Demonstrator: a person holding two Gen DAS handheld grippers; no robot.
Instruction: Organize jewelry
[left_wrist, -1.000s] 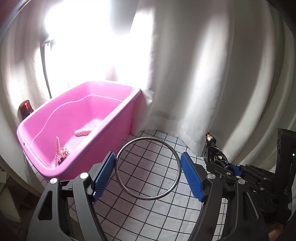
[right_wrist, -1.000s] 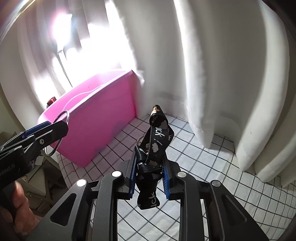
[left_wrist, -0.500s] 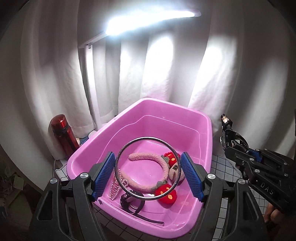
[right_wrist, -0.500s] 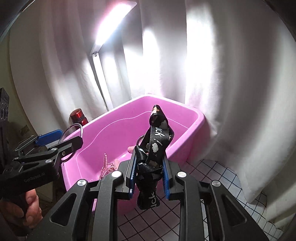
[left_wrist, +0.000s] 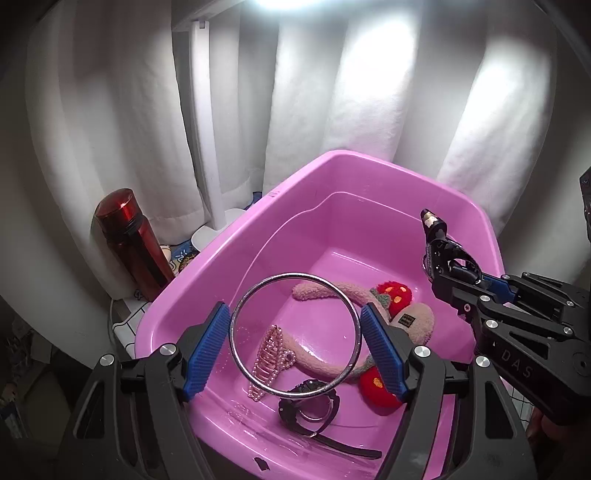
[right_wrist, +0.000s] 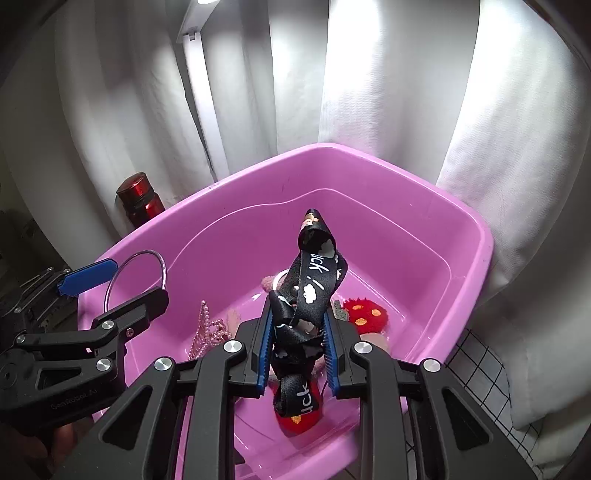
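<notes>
left gripper (left_wrist: 295, 345): over the near-left part of the pink tub (left_wrist: 476, 218), blue pads (left_wrist: 207, 347) pressing the metal ring (left_wrist: 294, 334) from 9 and 3 o'clock, jaws pinching it across its width. Ring held in the air above the tub contents.
right gripper (right_wrist: 297, 349): over the near edge of the tub, jaws clamped on a black printed strap (right_wrist: 314, 284). Strap sticks up and forward out of the pads; one end droops below them.
right gripper, seen from left cam: enters at 3 o'clock, strap clip end (left_wrist: 436, 230) poking toward the tub's far wall.
left gripper, seen from right cam: at 9 o'clock, ring arc visible above the tub's left rim.
tub contents: fuzzy pink headband (left_wrist: 332, 291) with red strawberry pompoms (left_wrist: 395, 291), pink beaded hair clip (left_wrist: 269, 356) at roughly 7 o'clock on the floor, black watch (left_wrist: 310, 406) at 6 o'clock near the front wall. Headband and clip touching or overlapping, can't tell which.
tub location: on a white grid-pattern surface (right_wrist: 476, 365), backed against white curtains (left_wrist: 369, 92).
red bottle (left_wrist: 131, 236): upright just outside the tub, at 9 o'clock from it.
lamp (left_wrist: 205, 129): white post standing behind the tub, base beside the bottle.
</notes>
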